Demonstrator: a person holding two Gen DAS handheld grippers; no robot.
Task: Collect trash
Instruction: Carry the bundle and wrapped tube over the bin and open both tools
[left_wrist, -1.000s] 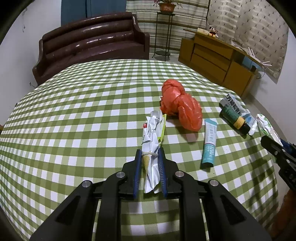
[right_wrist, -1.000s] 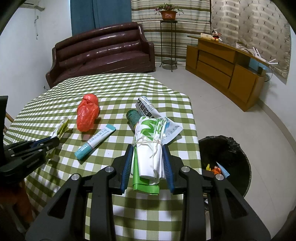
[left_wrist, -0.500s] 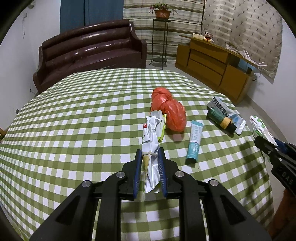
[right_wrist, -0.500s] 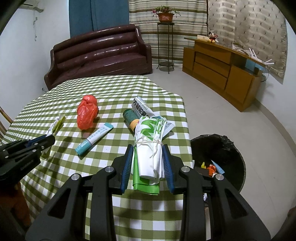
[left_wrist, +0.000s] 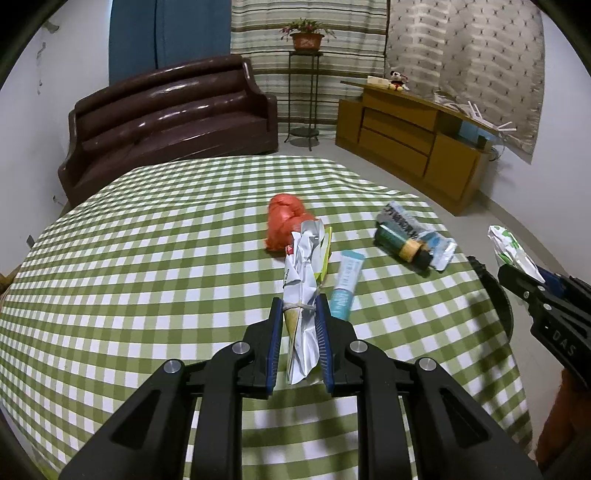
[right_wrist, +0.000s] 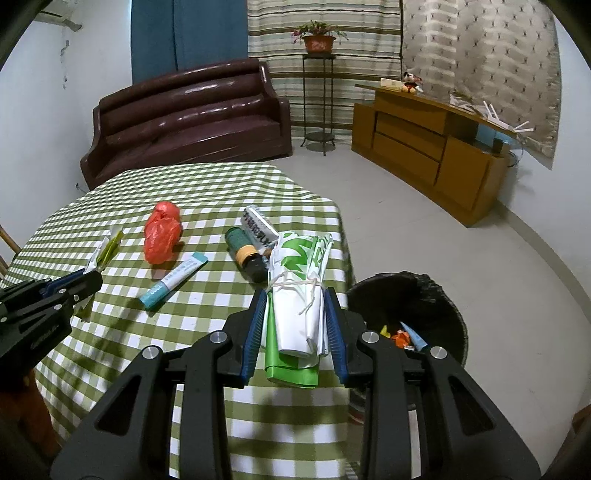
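Now each tool pinches trash: left tool (left_wrist: 298, 321) a crumpled wrapper (left_wrist: 303, 273), right tool (right_wrist: 295, 317) a tied green-white bundle (right_wrist: 300, 295); next, swing over the bin (right_wrist: 439, 295) and release.

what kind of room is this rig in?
Most likely a home living room: a brown leather sofa, a wooden sideboard with a plush toy on top, and a table under a green checked cloth.

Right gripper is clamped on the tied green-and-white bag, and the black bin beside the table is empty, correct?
Not quite. The right gripper is clamped on the tied green-and-white bag, but the black bin beside the table is not empty: the right wrist view shows small orange and blue bits inside it.
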